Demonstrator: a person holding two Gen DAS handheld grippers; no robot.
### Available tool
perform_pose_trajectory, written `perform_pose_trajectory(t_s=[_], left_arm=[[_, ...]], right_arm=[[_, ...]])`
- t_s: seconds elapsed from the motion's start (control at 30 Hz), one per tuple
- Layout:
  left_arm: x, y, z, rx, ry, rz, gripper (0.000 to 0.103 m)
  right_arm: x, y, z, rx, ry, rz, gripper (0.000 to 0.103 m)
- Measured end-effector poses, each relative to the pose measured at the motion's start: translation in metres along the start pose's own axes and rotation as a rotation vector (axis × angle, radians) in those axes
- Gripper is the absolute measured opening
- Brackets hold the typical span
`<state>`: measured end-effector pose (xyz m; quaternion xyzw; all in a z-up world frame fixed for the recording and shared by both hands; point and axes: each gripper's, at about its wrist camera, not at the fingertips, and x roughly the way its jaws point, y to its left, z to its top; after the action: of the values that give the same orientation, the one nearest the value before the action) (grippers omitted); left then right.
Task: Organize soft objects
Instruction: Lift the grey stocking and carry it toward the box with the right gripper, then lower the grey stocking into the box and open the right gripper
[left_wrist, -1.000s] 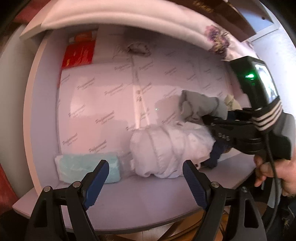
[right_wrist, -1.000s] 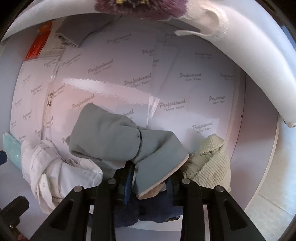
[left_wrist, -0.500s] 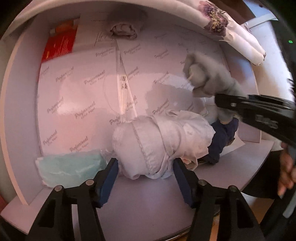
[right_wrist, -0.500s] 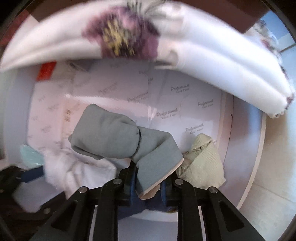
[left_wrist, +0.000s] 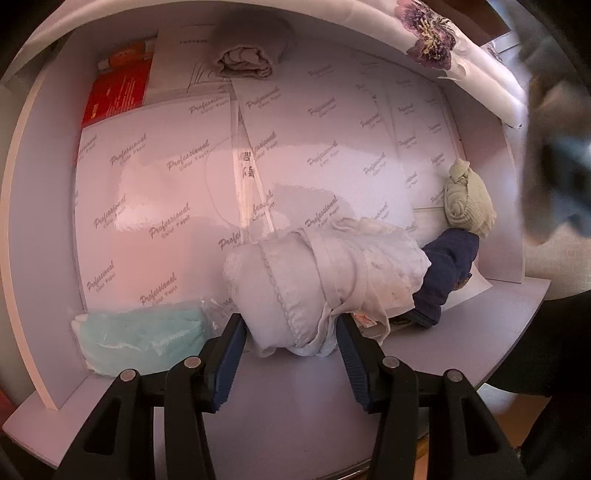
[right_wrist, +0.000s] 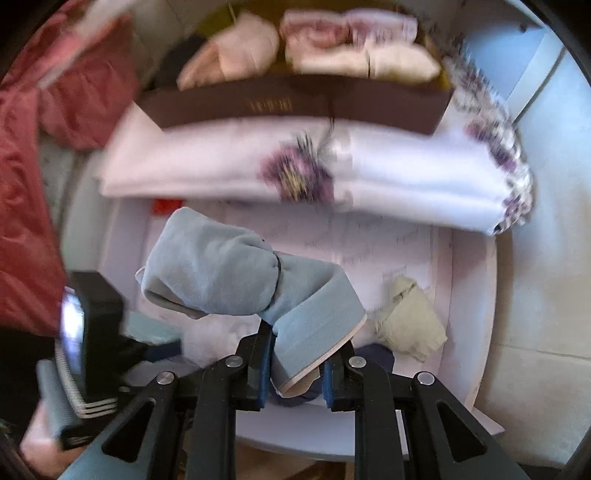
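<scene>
Both grippers point steeply down at the lilac tray (left_wrist: 44, 206). The left gripper (left_wrist: 290, 334) straddles the white bundle (left_wrist: 317, 284) near the tray's front edge, its jaws closing, the blue pads right at the cloth's sides. The right gripper (right_wrist: 295, 363) hangs above the tray, clamped tight on the grey-blue rolled cloth (right_wrist: 229, 280), which dangles clear of the tray. A cream knit roll (left_wrist: 467, 199) and a navy cloth (left_wrist: 443, 269) lie at the tray's right end, just beside the white bundle.
</scene>
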<state>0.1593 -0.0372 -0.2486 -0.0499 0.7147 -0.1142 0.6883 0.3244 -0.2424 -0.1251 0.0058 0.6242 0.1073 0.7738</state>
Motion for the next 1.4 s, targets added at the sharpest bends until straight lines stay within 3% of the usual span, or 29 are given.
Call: perform_pose_trajectory(t_s=[0.33,0.47,0.57,0.7,0.97,1.17,1.4], left_arm=[[0.003,-0.009,0.003,0.002,0.0,0.015,0.053],[0.005,-0.007,0.002,-0.002,0.002,0.008,0.053],[0.008,-0.004,0.002,-0.004,0.004,0.002,0.053],[0.009,0.001,0.001,-0.009,0.002,-0.004,0.053],[0.013,0.009,-0.003,-0.03,0.007,-0.015,0.054],[0.016,0.017,-0.006,-0.053,0.011,-0.025,0.055],[0.021,0.019,-0.009,-0.057,0.013,-0.019,0.057]], right_arm=[[-0.057,0.005,0.04,0.034,-0.198,-0.011,0.021],[-0.069,0.009,0.073,0.007,-0.249,-0.089,0.021],[-0.056,0.015,0.102,-0.052,-0.271,-0.161,0.022],[-0.027,0.021,0.136,-0.136,-0.253,-0.264,0.022],[0.039,0.021,0.179,-0.225,-0.115,-0.373,0.022],[0.058,0.02,0.197,-0.237,-0.125,-0.437,0.023],[0.059,0.027,0.188,-0.298,-0.174,-0.471,0.045]])
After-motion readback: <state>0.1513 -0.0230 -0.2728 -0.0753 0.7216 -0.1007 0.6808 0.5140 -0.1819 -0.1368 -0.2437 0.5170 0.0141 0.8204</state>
